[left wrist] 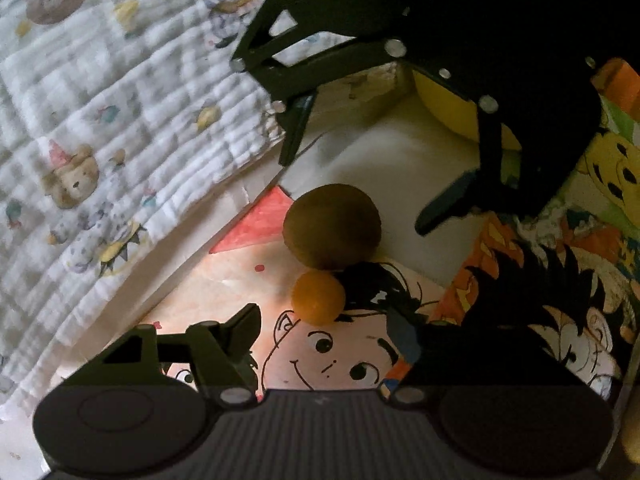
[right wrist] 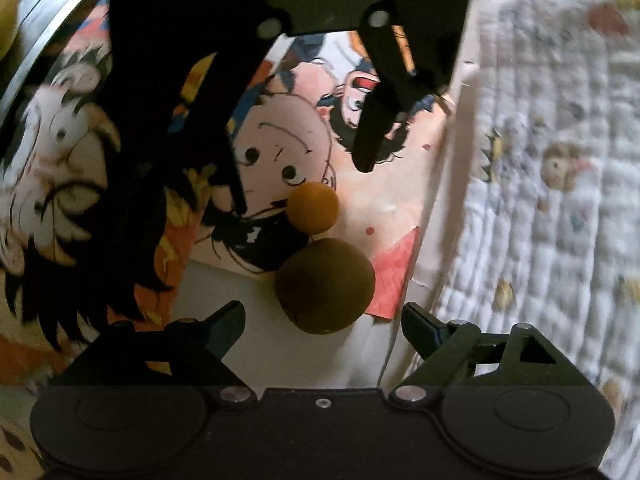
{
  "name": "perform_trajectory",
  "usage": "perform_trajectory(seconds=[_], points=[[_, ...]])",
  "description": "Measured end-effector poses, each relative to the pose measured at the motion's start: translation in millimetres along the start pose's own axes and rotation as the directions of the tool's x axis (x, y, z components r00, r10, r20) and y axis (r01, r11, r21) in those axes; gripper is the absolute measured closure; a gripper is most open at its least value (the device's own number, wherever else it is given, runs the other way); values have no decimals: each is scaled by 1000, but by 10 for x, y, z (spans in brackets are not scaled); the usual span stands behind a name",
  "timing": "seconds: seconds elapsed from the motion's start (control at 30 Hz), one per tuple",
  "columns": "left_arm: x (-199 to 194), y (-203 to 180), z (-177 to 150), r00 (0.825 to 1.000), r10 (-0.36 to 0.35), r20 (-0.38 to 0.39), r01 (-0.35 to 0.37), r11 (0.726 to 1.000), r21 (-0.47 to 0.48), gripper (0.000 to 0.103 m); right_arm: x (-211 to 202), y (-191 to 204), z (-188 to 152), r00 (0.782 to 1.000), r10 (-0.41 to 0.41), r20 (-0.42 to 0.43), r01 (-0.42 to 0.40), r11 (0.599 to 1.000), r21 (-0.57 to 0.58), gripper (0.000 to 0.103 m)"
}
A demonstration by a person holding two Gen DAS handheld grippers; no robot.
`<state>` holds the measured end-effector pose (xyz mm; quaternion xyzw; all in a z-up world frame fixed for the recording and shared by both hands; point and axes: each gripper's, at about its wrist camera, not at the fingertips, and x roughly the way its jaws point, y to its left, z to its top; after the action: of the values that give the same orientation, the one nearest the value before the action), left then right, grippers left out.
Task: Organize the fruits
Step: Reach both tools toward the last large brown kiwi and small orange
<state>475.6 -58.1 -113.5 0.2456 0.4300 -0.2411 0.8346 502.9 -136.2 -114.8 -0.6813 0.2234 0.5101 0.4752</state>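
A brown kiwi (left wrist: 332, 226) and a small orange fruit (left wrist: 318, 298) lie touching each other on a cartoon-printed sheet. My left gripper (left wrist: 326, 330) is open and empty, with the orange fruit just ahead of its fingertips. The right gripper (left wrist: 352, 188) faces it from the far side, open around the kiwi's far end. In the right wrist view the kiwi (right wrist: 326, 286) lies just ahead of my open right gripper (right wrist: 322, 322), the orange fruit (right wrist: 313, 208) beyond it, and the left gripper (right wrist: 304, 188) hangs open over the far side.
A white quilted blanket with bear prints (left wrist: 100, 128) (right wrist: 540, 160) borders the sheet. A yellow round object (left wrist: 452, 108) sits behind the right gripper, partly hidden. Colourful cartoon paper (left wrist: 560, 248) covers the right side.
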Motion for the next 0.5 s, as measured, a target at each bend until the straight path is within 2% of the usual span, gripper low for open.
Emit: perform_trajectory(seconds=[0.2, 0.43, 0.5], points=[[103, -6, -42, 1000, -2, -8, 2, 1000, 8, 37, 100, -25, -19, 1000, 4, 16, -3, 997, -77, 24], [200, 12, 2, 1000, -15, 6, 15, 999, 51, 40, 315, -49, -117, 999, 3, 42, 5, 984, -179, 29], [242, 10, 7, 1000, -18, 2, 18, 998, 61, 44, 378, -52, -125, 999, 9, 54, 2, 980, -200, 30]])
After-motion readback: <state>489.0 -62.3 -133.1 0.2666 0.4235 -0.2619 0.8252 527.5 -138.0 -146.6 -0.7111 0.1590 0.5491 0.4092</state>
